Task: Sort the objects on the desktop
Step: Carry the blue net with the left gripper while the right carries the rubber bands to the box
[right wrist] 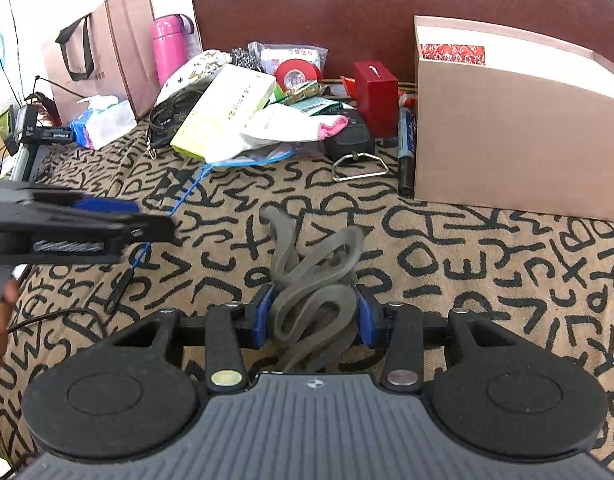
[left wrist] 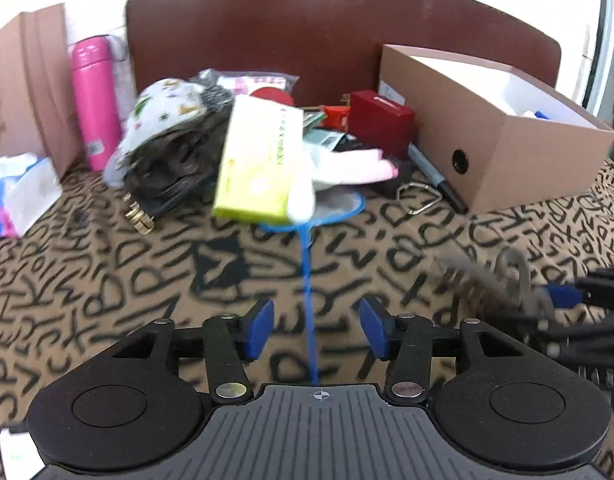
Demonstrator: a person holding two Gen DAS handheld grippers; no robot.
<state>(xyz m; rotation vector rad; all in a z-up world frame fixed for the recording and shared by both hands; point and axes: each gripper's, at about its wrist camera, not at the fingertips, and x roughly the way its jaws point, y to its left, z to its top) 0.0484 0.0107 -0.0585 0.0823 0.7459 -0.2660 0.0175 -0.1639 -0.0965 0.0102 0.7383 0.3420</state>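
Between the blue pads of the right tongs (right wrist: 314, 316), a grey rubber band (right wrist: 313, 272) is pinched, its folded loops running lengthwise away from the camera toward the clutter. Left tongs (left wrist: 316, 328) hang spread with nothing between them, over a thin blue cord (left wrist: 309, 300). Beneath lies a tan tabletop cloth (right wrist: 487, 280) scrawled with black letters, a dark red panel (right wrist: 347, 12) behind. An open cardboard box (right wrist: 507, 152) stands at right, a pink bottle (left wrist: 95, 104) and a yellow-green box (left wrist: 259, 160) in the far pile; bare cloth lies nearer.
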